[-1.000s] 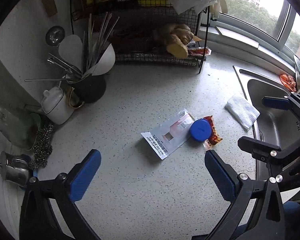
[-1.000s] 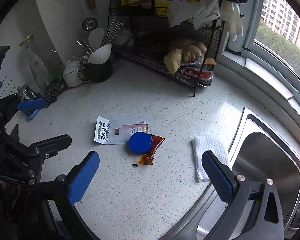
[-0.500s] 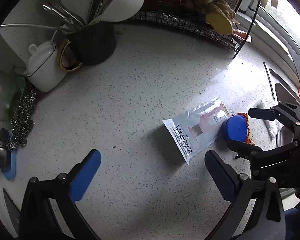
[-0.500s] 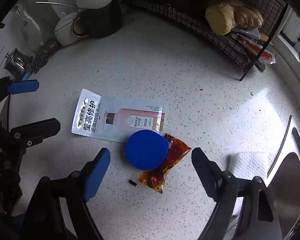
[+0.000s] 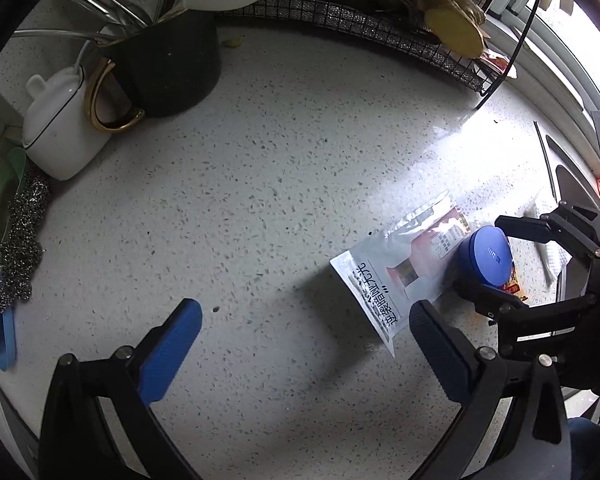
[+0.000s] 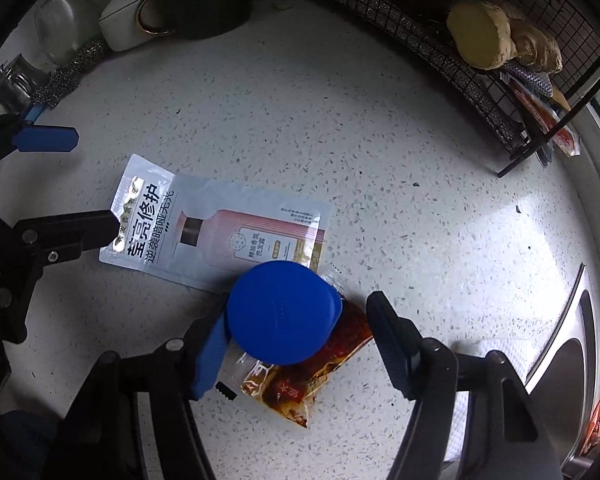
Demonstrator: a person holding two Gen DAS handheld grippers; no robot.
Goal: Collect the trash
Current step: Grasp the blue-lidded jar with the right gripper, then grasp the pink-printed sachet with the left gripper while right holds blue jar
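Note:
A round blue lid [image 6: 282, 312] lies on the speckled counter, over the edge of a white shampoo sachet [image 6: 228, 236] and a red sauce sachet [image 6: 300, 384]. My right gripper [image 6: 298, 312] points straight down with the lid between its closing jaws. Its left pad [image 6: 212, 352] is at the lid's rim, and the right pad [image 6: 392, 340] stands a little off it. The left wrist view shows the same lid [image 5: 488, 256] inside the right gripper [image 5: 500, 264]. My left gripper [image 5: 304, 344] is open over bare counter, its right finger near the white sachet's [image 5: 400, 276] corner.
A black cup of utensils [image 5: 172, 64], a white lidded pot [image 5: 60, 132] and a steel scourer [image 5: 20, 248] stand at the left. A wire rack [image 5: 380, 20] holding ginger [image 6: 484, 36] lines the back. The sink [image 6: 572, 360] and a white cloth [image 5: 556, 256] are at the right.
Both grippers have come down close to the counter. The right gripper's jaws have narrowed around the blue lid. The left gripper stays wide open beside the white sachet.

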